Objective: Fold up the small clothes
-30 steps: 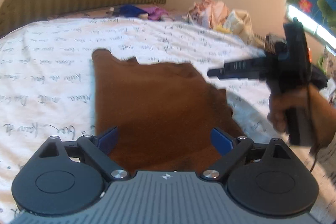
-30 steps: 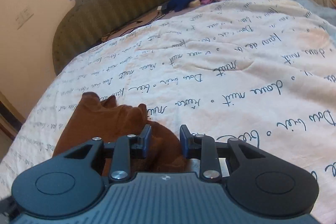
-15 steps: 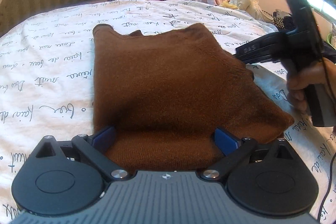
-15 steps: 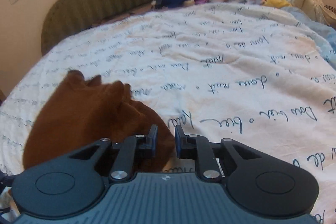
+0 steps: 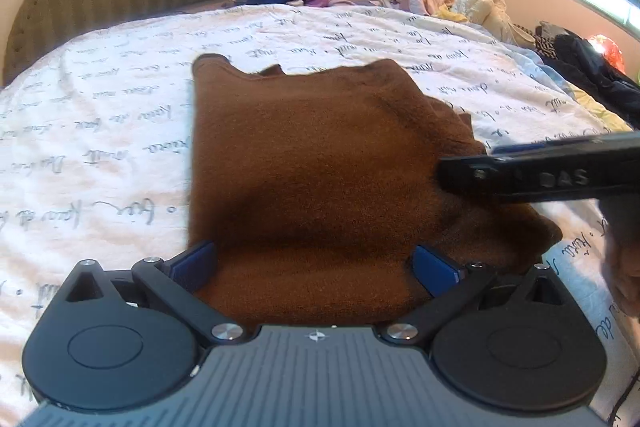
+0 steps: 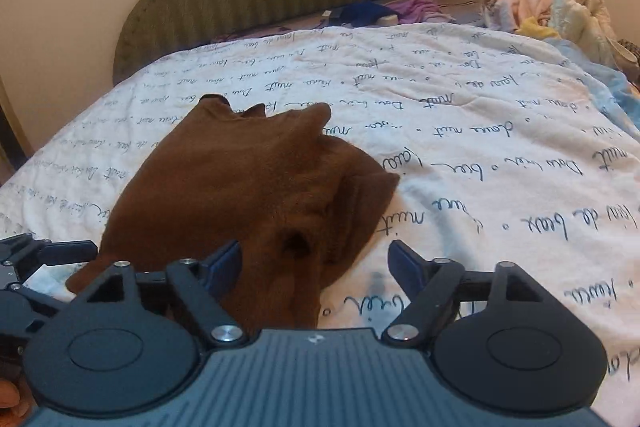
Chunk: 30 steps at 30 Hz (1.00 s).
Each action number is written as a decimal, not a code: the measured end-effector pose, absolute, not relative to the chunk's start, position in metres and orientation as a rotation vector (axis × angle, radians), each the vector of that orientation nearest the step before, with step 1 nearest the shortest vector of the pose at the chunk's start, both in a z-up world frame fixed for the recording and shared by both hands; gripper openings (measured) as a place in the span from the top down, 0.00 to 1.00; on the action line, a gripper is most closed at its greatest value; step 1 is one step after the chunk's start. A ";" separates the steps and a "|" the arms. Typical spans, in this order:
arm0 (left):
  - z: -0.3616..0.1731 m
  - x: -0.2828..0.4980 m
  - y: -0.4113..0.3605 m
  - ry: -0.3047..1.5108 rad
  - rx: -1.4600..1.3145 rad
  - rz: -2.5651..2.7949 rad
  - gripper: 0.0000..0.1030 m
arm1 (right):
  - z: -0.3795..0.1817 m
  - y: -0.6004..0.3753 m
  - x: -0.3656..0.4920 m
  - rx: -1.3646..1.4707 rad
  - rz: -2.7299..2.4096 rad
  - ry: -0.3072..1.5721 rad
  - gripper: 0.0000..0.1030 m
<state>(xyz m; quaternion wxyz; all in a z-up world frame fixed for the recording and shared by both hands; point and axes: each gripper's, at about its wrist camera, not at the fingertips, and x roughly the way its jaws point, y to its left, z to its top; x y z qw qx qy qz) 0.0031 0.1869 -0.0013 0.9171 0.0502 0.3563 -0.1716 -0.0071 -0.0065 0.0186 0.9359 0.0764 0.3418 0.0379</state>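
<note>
While both grippers gape apart, left gripper and right gripper hover over brown garment.

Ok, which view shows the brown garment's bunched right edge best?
Right wrist: the brown garment fills the centre, its crumpled folds unobstructed. In the left wrist view the right gripper crosses that edge.

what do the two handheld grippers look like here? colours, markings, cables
Both match: the left gripper and the right gripper each have a grey ribbed body with a small compass-like emblem, two black round discs, black linkage arms with silver pivot screws, and blue pads on the fingers. Seen side-on from the left wrist view, the right gripper's black finger bears embossed lettering, blurred. A thin dark cable hangs at the lower right.
</note>
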 end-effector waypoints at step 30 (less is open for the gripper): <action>-0.011 0.018 0.203 0.878 0.031 -0.303 0.00 | -0.019 0.020 -0.043 0.040 0.023 0.776 0.00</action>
